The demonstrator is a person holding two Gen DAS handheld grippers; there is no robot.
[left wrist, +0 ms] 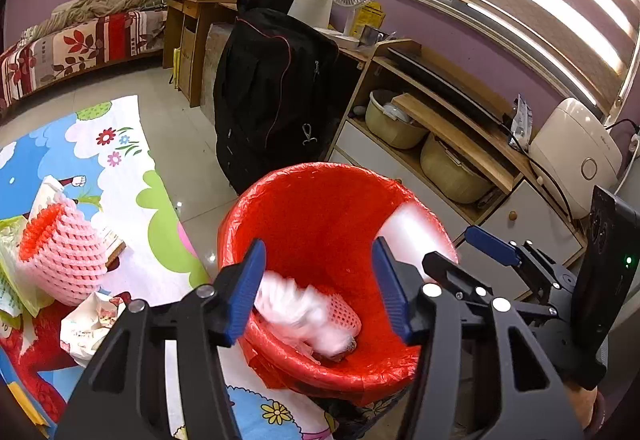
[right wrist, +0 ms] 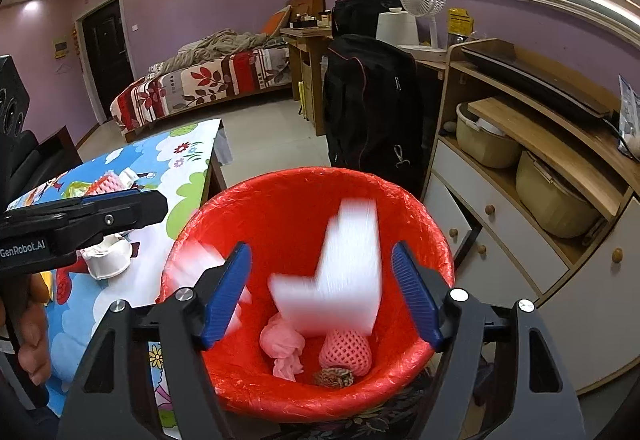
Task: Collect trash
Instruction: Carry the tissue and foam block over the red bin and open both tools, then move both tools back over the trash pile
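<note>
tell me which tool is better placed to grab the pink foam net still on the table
Left. The pink foam net lies on the table just beside the left tool, which is open. The right tool sits over the red bin, farther away.

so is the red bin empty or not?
Not empty: red bin holds a pink foam net, crumpled pink bag and white foam dropping in.

Bin [right wrist: 280, 207] right of table [right wrist: 188, 191]; foam net [right wrist: 346, 354] in bin; cabinet [right wrist: 500, 240] right.
</note>
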